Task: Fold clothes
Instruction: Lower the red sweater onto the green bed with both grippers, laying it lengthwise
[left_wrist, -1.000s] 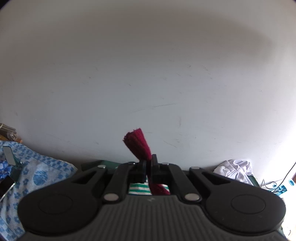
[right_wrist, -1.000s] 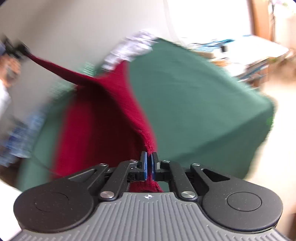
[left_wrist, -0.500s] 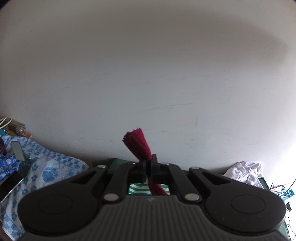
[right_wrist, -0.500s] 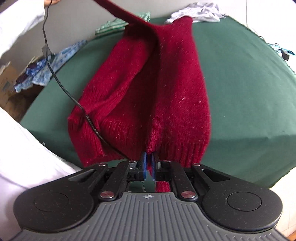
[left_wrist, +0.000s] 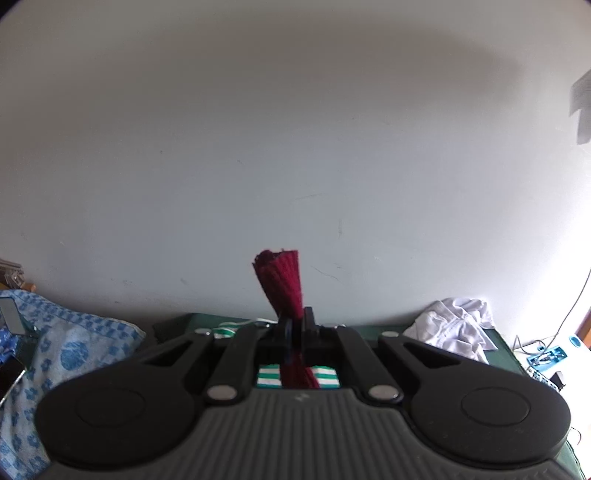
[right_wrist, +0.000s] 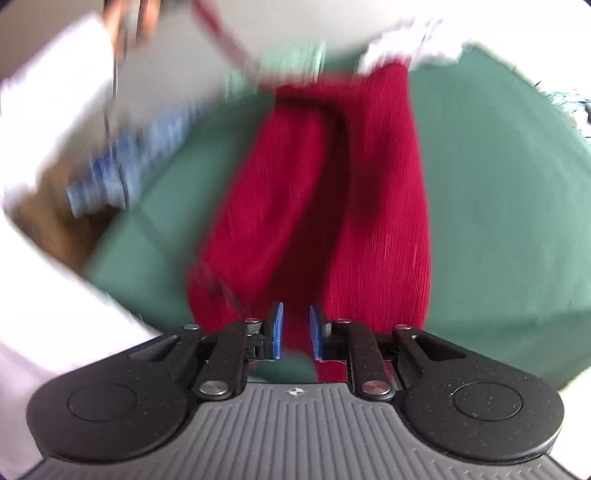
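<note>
A dark red knit sweater (right_wrist: 332, 192) lies lengthwise on the green table cover (right_wrist: 491, 192), blurred by motion in the right wrist view. My right gripper (right_wrist: 295, 328) stands open just above the sweater's near hem, nothing between its blue pads (right_wrist: 277, 330). My left gripper (left_wrist: 295, 328) is held high, facing the wall, and is shut on a ribbed end of the red sweater (left_wrist: 282, 284) that sticks up past the fingers. From that raised left gripper a stretched strip of sweater (right_wrist: 225, 33) runs down to the table.
A crumpled white garment (left_wrist: 454, 326) lies at the table's far right, a green-and-white striped garment (left_wrist: 271, 376) at the back, and a blue patterned cloth (left_wrist: 66, 343) to the left. A person's white sleeve (right_wrist: 48, 110) fills the left side. Cables and small items (left_wrist: 546, 356) sit at far right.
My right gripper has opened and let go of the sweater's hem, which now lies on the table. The left gripper keeps its hold and has shifted only slightly.
</note>
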